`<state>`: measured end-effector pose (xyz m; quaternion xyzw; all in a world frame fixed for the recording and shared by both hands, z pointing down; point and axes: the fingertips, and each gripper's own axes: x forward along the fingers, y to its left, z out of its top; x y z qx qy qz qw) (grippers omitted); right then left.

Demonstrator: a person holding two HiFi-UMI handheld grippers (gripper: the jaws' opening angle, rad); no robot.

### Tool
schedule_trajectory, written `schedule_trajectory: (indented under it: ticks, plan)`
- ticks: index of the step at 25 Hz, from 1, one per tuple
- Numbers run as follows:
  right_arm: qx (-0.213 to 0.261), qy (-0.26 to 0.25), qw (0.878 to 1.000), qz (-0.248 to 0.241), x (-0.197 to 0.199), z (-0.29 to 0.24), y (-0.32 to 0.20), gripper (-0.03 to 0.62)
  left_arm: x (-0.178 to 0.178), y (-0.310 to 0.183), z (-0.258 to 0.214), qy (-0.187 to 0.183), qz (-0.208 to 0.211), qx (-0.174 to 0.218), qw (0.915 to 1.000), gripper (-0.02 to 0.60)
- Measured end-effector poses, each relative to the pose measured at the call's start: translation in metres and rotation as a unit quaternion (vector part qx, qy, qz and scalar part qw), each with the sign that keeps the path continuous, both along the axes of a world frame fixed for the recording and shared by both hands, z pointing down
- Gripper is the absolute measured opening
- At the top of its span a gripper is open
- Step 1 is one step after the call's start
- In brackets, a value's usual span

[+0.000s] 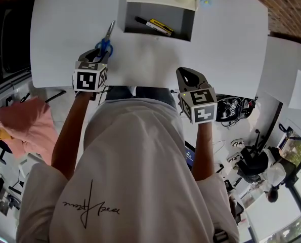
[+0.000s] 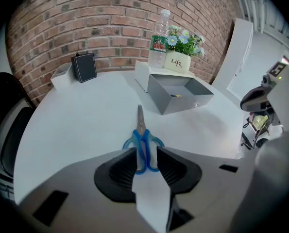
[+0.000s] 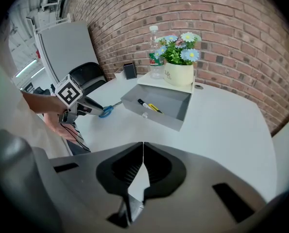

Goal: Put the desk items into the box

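Note:
Blue-handled scissors (image 1: 105,43) lie on the white table (image 1: 64,29), blades pointing away toward the far side. My left gripper (image 1: 97,54) is open, and the scissors' (image 2: 143,142) handles lie between its jaws without either pad pressing on them. To the right stands the open grey box (image 1: 183,22), holding a black marker (image 1: 146,22) and a yellow pen (image 1: 163,26). My right gripper (image 1: 186,75) hovers at the table's near edge, shut and empty. Its view shows the box (image 3: 154,115) ahead and the left gripper (image 3: 83,108) at the scissors (image 3: 105,111).
Behind the box a white stand carries a flower pot (image 2: 179,62) and a water bottle (image 2: 160,45). A black card holder (image 2: 84,67) and a white tray stand at the back left. A black chair (image 3: 86,76) sits beside the table, with a brick wall behind.

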<state>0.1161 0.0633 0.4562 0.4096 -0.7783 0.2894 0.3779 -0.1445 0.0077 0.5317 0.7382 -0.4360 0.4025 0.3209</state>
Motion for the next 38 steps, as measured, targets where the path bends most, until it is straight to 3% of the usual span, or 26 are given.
schedule_trajectory:
  ticks: [11,16,21,30,38]
  plan:
    - [-0.009,0.002,1.000,0.001,0.005,0.001,-0.001,0.028,-0.003,-0.010,0.008,-0.013,0.010,-0.017,0.9997,0.124]
    - [-0.009,0.001,1.000,-0.001,0.003,0.002,-0.003,0.028,-0.002,-0.010,0.011,-0.040,0.028,-0.009,0.9988,0.124]
    - [-0.008,0.000,1.000,-0.005,-0.001,0.001,-0.002,0.028,0.000,-0.008,0.011,-0.043,0.039,0.003,0.9983,0.092]
    - [-0.007,0.002,1.000,-0.003,-0.001,-0.001,0.005,0.028,0.000,-0.005,0.008,0.000,0.011,-0.003,0.9999,0.089]
    - [-0.004,0.001,1.000,-0.006,-0.007,-0.002,0.009,0.028,-0.007,0.007,0.005,0.017,-0.005,-0.002,0.9998,0.087]
